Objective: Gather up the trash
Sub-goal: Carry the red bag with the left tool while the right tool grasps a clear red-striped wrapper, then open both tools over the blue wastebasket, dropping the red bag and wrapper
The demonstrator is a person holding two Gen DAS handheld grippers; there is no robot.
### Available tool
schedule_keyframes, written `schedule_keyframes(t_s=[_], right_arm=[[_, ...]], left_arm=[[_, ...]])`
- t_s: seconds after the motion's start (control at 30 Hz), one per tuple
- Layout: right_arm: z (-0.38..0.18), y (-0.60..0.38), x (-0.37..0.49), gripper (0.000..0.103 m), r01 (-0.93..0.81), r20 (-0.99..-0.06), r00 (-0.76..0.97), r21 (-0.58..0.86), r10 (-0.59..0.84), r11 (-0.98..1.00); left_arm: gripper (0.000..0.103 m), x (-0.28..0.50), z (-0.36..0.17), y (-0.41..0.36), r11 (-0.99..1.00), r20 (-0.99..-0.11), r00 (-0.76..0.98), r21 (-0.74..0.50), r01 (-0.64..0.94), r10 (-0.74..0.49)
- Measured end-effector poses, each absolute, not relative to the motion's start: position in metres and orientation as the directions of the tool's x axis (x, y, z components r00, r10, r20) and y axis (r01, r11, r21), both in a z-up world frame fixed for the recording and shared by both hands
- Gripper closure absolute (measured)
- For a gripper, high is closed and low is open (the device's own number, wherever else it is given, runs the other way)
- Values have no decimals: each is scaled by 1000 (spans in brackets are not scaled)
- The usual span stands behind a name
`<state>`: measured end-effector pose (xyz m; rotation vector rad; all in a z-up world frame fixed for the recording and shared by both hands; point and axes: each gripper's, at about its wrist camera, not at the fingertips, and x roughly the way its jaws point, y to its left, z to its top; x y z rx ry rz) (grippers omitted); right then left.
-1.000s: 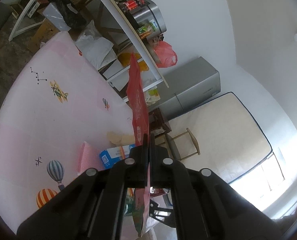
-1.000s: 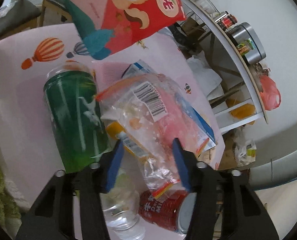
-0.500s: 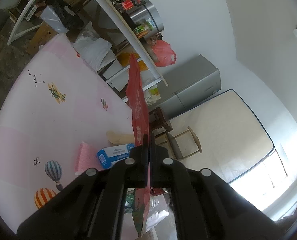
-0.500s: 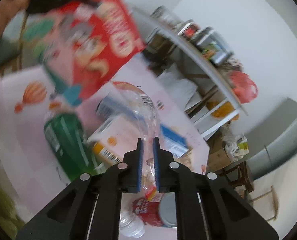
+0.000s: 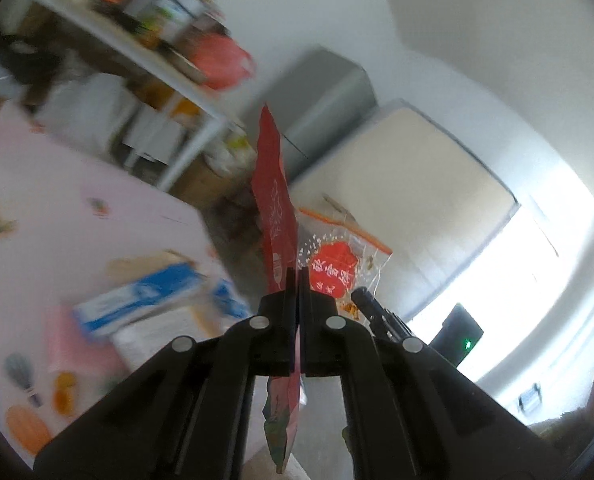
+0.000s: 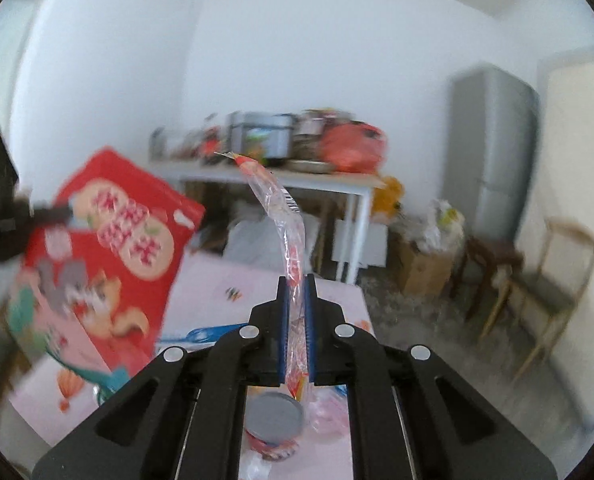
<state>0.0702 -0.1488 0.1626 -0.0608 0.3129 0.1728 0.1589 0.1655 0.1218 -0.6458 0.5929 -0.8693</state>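
Left gripper (image 5: 297,276) pinched shut on red snack bag (image 5: 275,216), held edge-on clear above the pink table (image 5: 49,184). Right gripper (image 6: 295,292) clamped on clear plastic wrapper (image 6: 285,216), lifted above table's far edge. Best carried with both grips firm, wrapper brought to bag's mouth, released only once inside.

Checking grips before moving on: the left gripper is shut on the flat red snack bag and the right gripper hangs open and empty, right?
Not quite. The right gripper is shut on a clear crinkly plastic wrapper, as the right wrist view shows. The left gripper is indeed shut on the flat red snack bag.
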Motion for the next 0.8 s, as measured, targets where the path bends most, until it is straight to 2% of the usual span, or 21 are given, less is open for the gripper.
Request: schedule_keyframes(t_s=[0.13,0.2,0.33,0.43,0.47,0.53,0.67,0.8], right_arm=[[156,-230,49,96,0,-317,948,101,32,995],[145,-267,38,96,93,-344,938,139,-40,986],[108,-341,17,96,246,-424,899,278,-112,929],[66,-402,3,96,365,-499,857,410,-129,836],[53,-413,1,96,390,-518,846,434,-129,812],[16,-449,-5,96,475,-578,804,483,-140,735],[-48,-494,-5,96,580,-659,741,536,-125,614],[-111,-537,-3,96,612,-682,731,640,-24,464]], left_arm=[[103,183,136,77,495,-318,385,-647,580,-867],[103,194,139,20,496,-381,321,-597,631,-867],[103,214,129,-87,454,-489,155,-584,673,-858],[103,219,110,-176,477,-617,73,-522,707,-784],[103,220,98,-216,496,-684,55,-468,731,-727],[103,217,79,-266,508,-751,43,-402,762,-659],[103,216,32,-356,518,-848,9,-316,795,-531],[103,222,-15,-417,543,-894,19,-255,800,-447]])
